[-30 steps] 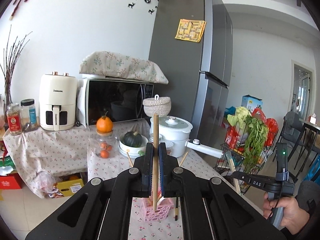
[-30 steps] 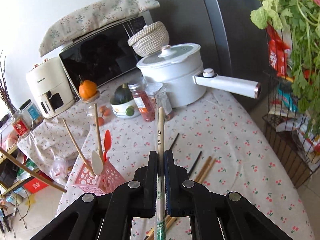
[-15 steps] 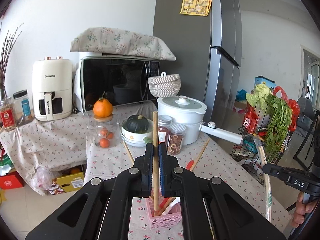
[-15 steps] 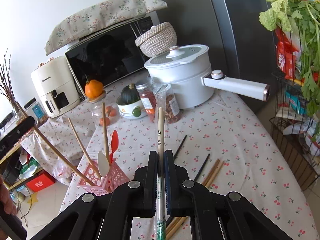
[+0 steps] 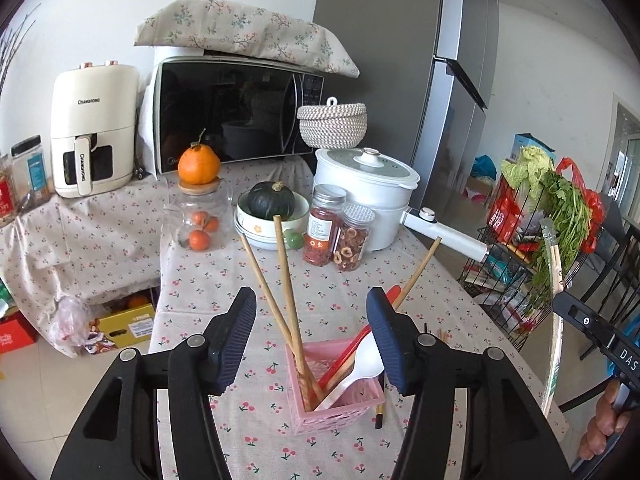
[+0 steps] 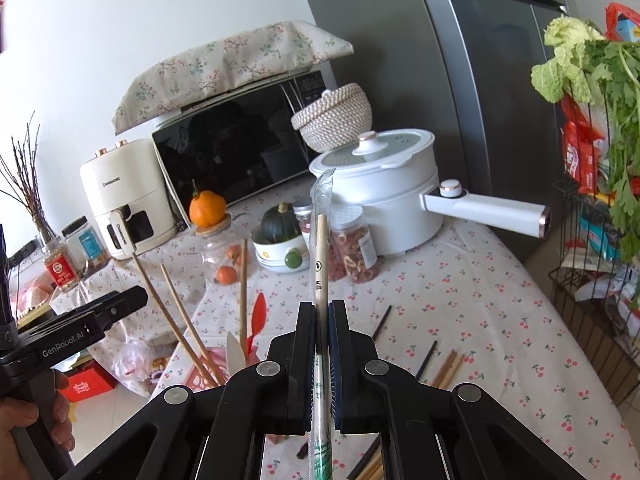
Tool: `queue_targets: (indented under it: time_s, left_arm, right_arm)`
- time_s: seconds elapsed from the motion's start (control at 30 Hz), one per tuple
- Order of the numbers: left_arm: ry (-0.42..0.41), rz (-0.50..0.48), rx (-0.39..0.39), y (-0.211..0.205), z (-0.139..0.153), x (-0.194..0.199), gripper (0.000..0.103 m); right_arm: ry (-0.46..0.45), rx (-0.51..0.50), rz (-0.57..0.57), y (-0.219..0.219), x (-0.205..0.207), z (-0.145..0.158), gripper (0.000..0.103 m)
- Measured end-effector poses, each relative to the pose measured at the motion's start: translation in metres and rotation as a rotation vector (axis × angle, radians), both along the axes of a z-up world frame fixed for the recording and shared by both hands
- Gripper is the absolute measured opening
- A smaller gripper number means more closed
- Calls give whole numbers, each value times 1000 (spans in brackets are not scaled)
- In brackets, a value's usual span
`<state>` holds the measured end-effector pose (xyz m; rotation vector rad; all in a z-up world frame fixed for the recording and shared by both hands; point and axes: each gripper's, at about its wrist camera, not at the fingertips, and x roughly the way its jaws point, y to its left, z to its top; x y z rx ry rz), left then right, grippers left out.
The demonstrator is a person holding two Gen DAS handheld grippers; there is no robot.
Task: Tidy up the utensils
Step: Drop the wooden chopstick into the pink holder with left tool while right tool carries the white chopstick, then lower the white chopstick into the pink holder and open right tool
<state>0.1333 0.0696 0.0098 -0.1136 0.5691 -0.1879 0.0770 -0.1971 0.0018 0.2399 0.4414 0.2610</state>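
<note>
My left gripper (image 5: pixel 310 332) hangs just above the pink utensil holder (image 5: pixel 340 412), its jaws opening and pressing on nothing. Two wooden chopsticks (image 5: pixel 285 280) lean in the holder between the fingers. A third chopstick (image 5: pixel 418 274), a red spoon and a white spoon (image 5: pixel 354 370) also stand in it. My right gripper (image 6: pixel 322 314) is shut on a pair of chopsticks in a clear wrapper (image 6: pixel 321 256), held upright to the right of the holder (image 6: pixel 198 376). Loose black chopsticks (image 6: pixel 426 356) and wooden chopsticks (image 6: pixel 450 368) lie on the cherry-print tablecloth (image 6: pixel 460 300).
At the table's far end stand a white pot with a long handle (image 5: pixel 368 192), two spice jars (image 5: pixel 354 242), a bowl with a green squash (image 5: pixel 272 208) and a jar topped with an orange (image 5: pixel 199 216). A wire rack of greens (image 5: pixel 536 220) stands off the table's right edge.
The left gripper dropped toward the pink holder with a wooden chopstick, then opened and let it go into the holder. The right gripper kept its hold and stayed nearly still.
</note>
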Motion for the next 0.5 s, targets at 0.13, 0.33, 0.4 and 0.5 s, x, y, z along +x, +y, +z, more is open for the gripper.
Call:
queue_targets:
  time_s: [0.13, 0.33, 0.4, 0.5]
  left_arm:
    - [71, 30, 35, 12, 0, -11, 71]
    - [208, 78, 65, 48, -17, -24, 73]
    - [229, 101, 68, 62, -23, -28, 73]
    - [248, 129, 72, 81, -31, -32, 73]
  right_arm:
    - [-61, 24, -4, 19, -1, 11, 5]
    - [-160, -7, 0, 80, 19, 25, 5]
    - [-192, 21, -6, 100, 27, 23, 5]
    - [-256, 35, -50, 125, 35, 14, 5]
